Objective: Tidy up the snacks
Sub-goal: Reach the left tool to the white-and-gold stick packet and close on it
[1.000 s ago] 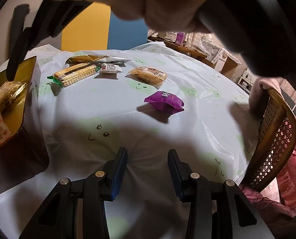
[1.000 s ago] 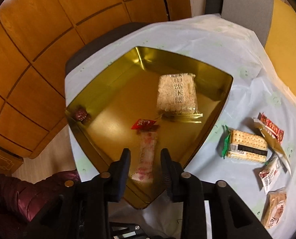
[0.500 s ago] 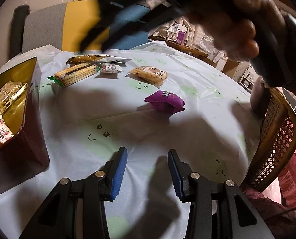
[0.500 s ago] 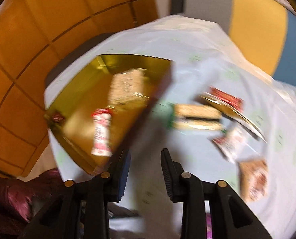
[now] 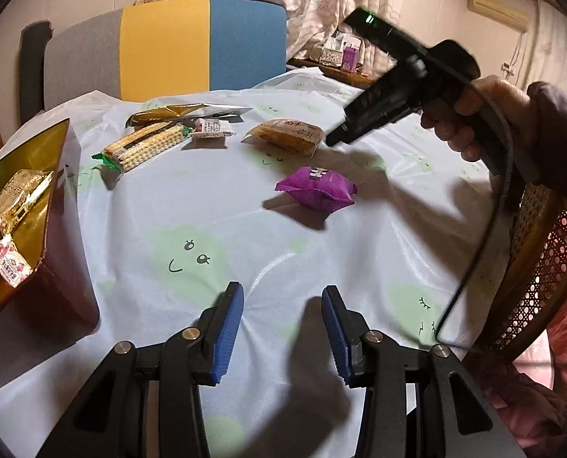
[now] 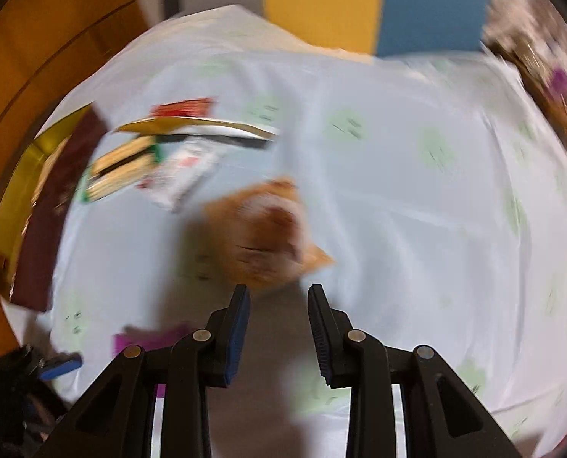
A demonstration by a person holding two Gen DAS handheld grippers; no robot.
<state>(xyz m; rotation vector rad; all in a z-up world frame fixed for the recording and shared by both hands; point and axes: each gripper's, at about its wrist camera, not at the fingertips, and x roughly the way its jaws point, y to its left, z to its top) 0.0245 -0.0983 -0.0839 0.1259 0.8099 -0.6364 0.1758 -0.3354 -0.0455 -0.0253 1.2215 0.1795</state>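
Observation:
My left gripper [image 5: 281, 297] is open and empty, low over the near part of the table. A purple snack pack [image 5: 317, 189] lies ahead of it. Farther back lie an orange-brown pack [image 5: 286, 135], a cracker pack [image 5: 144, 149], a small white pack [image 5: 211, 129] and a gold sachet [image 5: 184, 112]. The gold tray [image 5: 28, 160] at the left holds two packs. My right gripper [image 6: 279, 294] is open and empty, just short of the orange-brown pack [image 6: 268, 234]; it shows in the left wrist view as a black body [image 5: 394, 87] in a hand. The right wrist view is blurred.
The table wears a pale cloth with green faces [image 5: 188, 255]. A grey, yellow and blue chair [image 5: 169, 45] stands behind it. A cane chair [image 5: 539, 267] stands at the right edge. A cable [image 5: 474, 259] hangs from the right gripper.
My right gripper has swung from above the gold tray to the right and now hovers by the orange-brown pack. My left gripper has stayed still.

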